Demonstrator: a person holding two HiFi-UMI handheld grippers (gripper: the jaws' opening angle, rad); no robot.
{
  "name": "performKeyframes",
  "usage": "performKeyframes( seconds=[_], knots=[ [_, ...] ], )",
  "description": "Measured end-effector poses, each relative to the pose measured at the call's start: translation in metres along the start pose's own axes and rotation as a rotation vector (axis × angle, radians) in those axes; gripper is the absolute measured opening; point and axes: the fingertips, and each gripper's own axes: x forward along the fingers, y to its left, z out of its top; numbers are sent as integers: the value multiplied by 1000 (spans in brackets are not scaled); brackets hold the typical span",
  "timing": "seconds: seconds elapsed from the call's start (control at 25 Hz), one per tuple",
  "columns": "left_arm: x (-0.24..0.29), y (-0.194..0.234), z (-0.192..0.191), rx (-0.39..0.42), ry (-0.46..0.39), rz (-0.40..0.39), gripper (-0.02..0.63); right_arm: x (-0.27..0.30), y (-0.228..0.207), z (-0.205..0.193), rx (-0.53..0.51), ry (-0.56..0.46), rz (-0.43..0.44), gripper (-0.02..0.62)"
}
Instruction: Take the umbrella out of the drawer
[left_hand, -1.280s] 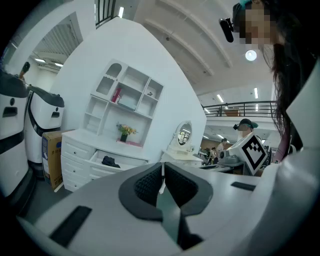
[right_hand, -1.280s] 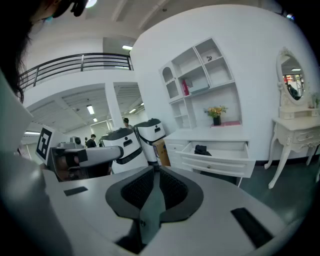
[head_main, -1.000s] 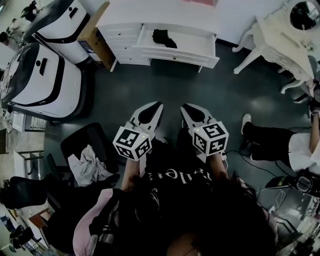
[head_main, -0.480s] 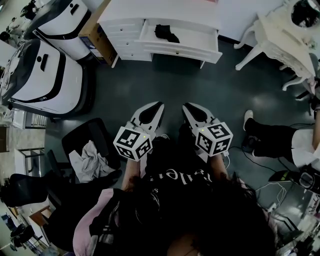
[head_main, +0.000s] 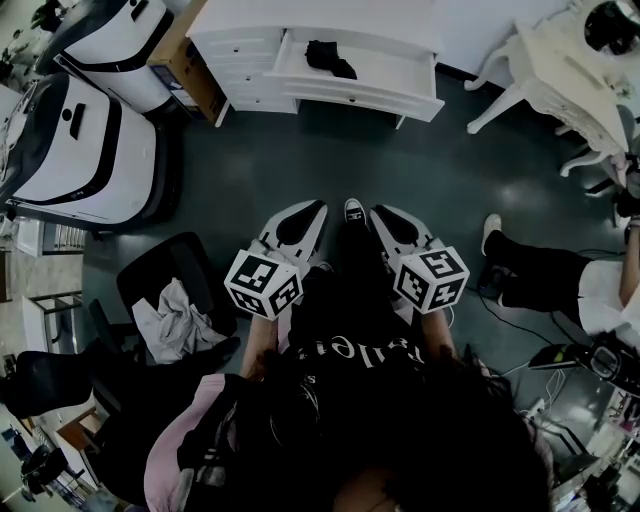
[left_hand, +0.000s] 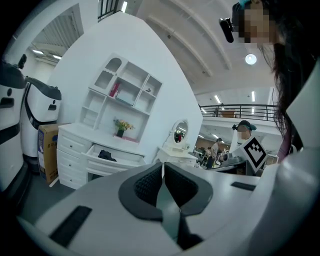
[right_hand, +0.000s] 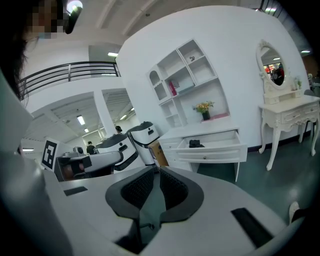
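Note:
A black folded umbrella (head_main: 329, 58) lies at the left end of the open white drawer (head_main: 385, 92) of a white dresser (head_main: 240, 45) at the top of the head view. The umbrella (left_hand: 106, 155) also shows far ahead in the left gripper view, and the umbrella (right_hand: 195, 144) likewise in the right gripper view. My left gripper (head_main: 319, 207) and right gripper (head_main: 374, 211) are held side by side over the dark floor, well short of the dresser. Both are shut, with nothing between the jaws. The left gripper (left_hand: 163, 164) and right gripper (right_hand: 159, 170) point toward the dresser.
A white vanity table (head_main: 565, 75) with a round mirror stands at the right. A cardboard box (head_main: 186, 72) and two large white machines (head_main: 85, 150) are at the left. A black chair with a cloth (head_main: 178, 312) is at lower left; a person's legs (head_main: 540, 280) lie at right.
A shoe has come forward between the two grippers, and the dresser sits slightly higher in the head view. The grippers kept their places and stayed shut.

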Motion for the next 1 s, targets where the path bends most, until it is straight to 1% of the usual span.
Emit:
performKeyframes(
  seconds=[0.12, 0.24, 0.56, 0.76, 1.0],
  knots=[
    [6, 13, 1, 0, 11, 4, 25, 20, 3, 4, -9, 11, 27, 69],
    [16, 34, 4, -3, 16, 26, 26, 44, -2, 9, -23, 29, 51, 69],
    [75, 99, 29, -9, 24, 81, 26, 123, -43, 50, -20, 67, 99, 69],
    [128, 137, 59, -12, 16, 113, 26, 172, -81, 88, -56, 105, 129, 69],
    [187, 179, 98, -8, 3, 169, 25, 226, -128, 142, -62, 117, 166, 69]
  ],
)
